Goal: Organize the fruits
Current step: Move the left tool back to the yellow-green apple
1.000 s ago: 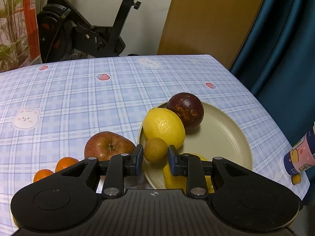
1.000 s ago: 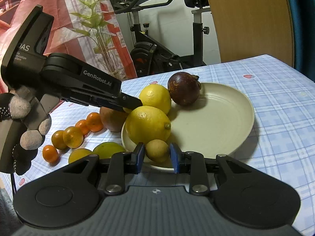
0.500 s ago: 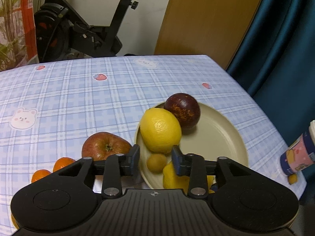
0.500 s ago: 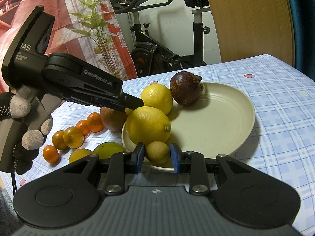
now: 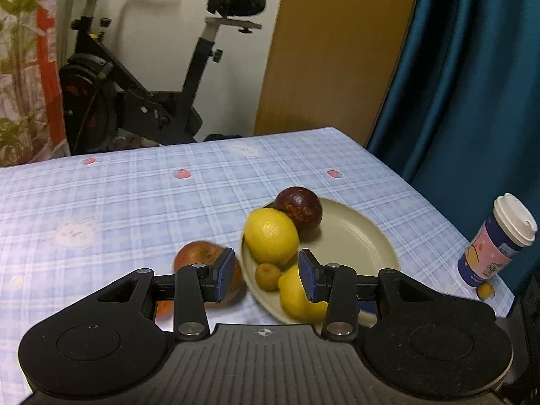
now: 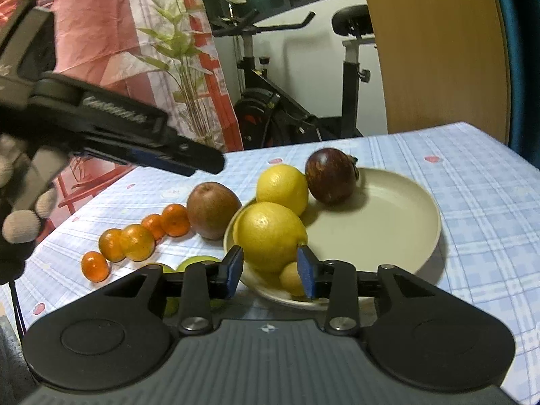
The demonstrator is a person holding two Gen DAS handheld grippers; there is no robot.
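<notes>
Across the lower half of the left wrist view, the black two-finger left gripper spreads its blue-padded jaws, which are opening with nothing pressed between them. Seen through the gap, a small round brownish-yellow fruit sits loose on the near rim of the round beige plate, clear of both pads. Above it on the plate rests a large yellow lemon, touching a dark purple round fruit at the plate's upper left edge. A second yellow lemon lies at the plate's lower edge, partly hidden behind the right jaw. Left of the plate, on the blue checked tablecloth, a reddish-brown apple is half covered by the left jaw. At the right edge of the frame stands a pink and blue paper cup with a white lid (a tiny orange fruit lies at its foot).

Low in the right wrist view, the black right gripper also has its jaws opening; the small fruit lies on the plate rim just beside the right pad, though whether it touches is unclear. A row of small orange citrus fruits stretches left of the apple, and yellow-green fruits peek out behind the left jaw. Upper left, the other gripper hangs over the table, held by a gloved hand.
</notes>
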